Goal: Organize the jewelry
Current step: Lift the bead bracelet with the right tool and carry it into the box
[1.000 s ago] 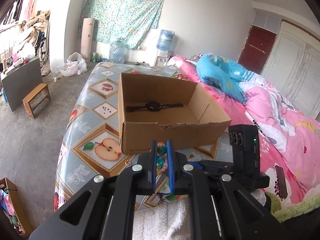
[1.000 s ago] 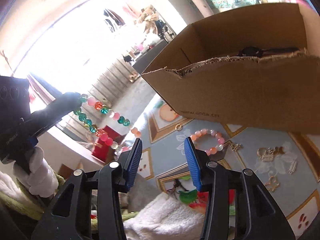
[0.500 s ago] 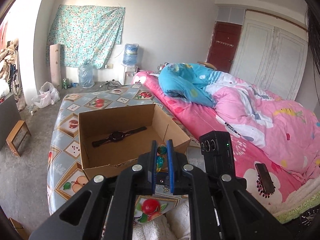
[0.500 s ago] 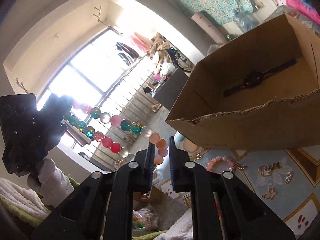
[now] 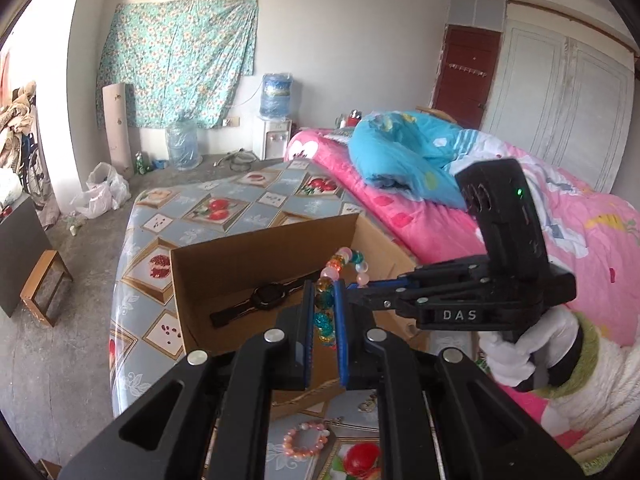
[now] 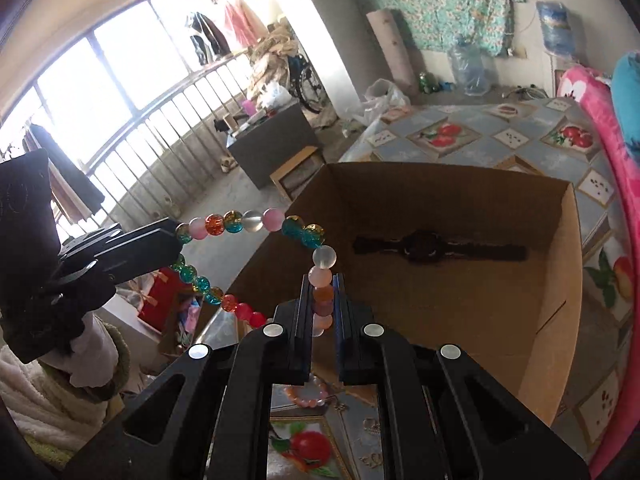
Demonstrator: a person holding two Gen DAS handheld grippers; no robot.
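A string of multicoloured glass beads [image 5: 323, 320] hangs stretched between my two grippers, above the near left corner of an open cardboard box [image 5: 248, 256]. My left gripper [image 5: 323, 286] is shut on its teal and amber beads. In the right wrist view my right gripper [image 6: 322, 278] is shut on the pale pink and orange beads of the same string [image 6: 236, 222]. The rest of the loop runs left to the left gripper [image 6: 176, 234]. A black wristwatch [image 6: 424, 248] lies flat on the box floor [image 6: 440, 320].
The box stands on a table with a fruit-print cloth [image 5: 224, 208]. A pink bead bracelet [image 5: 306, 440] and small gold charms [image 6: 372, 424] lie in front of the box. A bed with pink bedding [image 5: 420, 228] borders the table on the right. A gloved hand [image 5: 508, 356] holds the right gripper.
The right gripper has shut on the free end of the bead string. Both grippers have risen with the string, from in front of the box to above its near edge.
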